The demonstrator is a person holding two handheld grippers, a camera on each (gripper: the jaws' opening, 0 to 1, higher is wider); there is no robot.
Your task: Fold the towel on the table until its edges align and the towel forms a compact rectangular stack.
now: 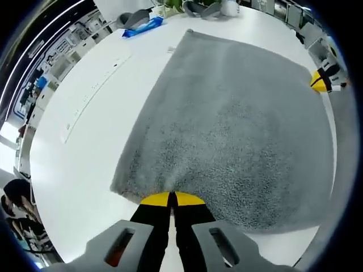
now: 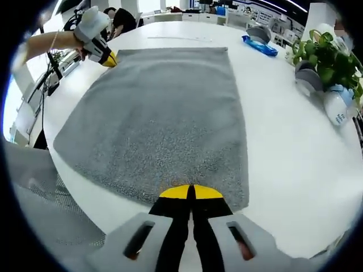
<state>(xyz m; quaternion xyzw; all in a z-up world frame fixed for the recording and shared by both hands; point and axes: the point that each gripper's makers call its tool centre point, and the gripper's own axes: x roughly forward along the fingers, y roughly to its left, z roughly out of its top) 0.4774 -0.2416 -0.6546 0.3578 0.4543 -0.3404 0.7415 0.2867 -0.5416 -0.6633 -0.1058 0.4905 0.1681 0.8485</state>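
Note:
A grey towel (image 1: 232, 124) lies spread flat on the white table (image 1: 85, 147). My left gripper (image 1: 172, 198) has its yellow-tipped jaws shut on the towel's near edge, where the cloth puckers slightly. In the right gripper view the same towel (image 2: 164, 119) stretches away from my right gripper (image 2: 191, 191), whose jaws are shut on the towel's near edge close to its right corner. The left gripper (image 2: 106, 58), held by a hand, sits at the towel's far left corner. The right gripper (image 1: 320, 81) shows at the towel's right edge in the left gripper view.
A blue packet (image 2: 260, 45) and a potted plant (image 2: 326, 56) stand on the table's right side, with a white bottle (image 2: 336, 105) and a grey object (image 2: 306, 76). A long printed strip (image 1: 91, 93) lies left of the towel. A grey mesh chair (image 2: 34, 187) is beside the table edge.

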